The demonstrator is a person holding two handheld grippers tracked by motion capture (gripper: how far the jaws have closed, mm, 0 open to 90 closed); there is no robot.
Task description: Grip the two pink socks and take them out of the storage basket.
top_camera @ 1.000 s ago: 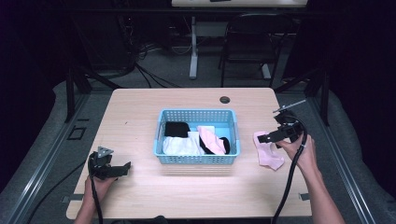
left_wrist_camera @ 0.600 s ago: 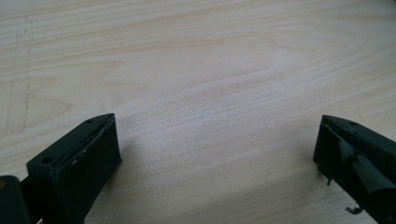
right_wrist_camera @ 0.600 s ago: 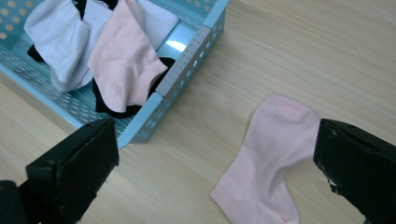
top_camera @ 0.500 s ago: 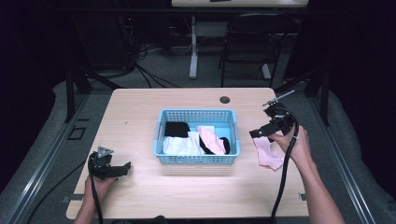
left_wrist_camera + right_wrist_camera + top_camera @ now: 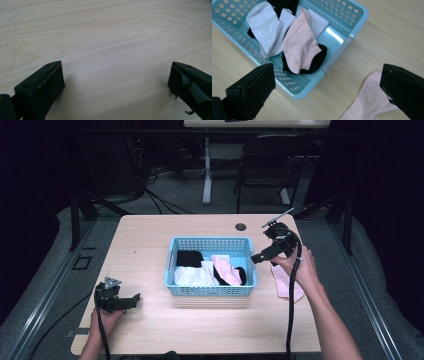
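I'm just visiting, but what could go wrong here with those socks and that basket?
The right gripper, jaws open, hovers at the blue basket's rim and might bump it. Reaching for the pink sock in the basket, it might also catch the black sock under it. The pink sock on the table lies near the table edge and could get knocked off.

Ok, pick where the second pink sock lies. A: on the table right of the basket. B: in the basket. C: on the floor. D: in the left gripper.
A: one pink sock lies flat on the table, outside the basket on its right.
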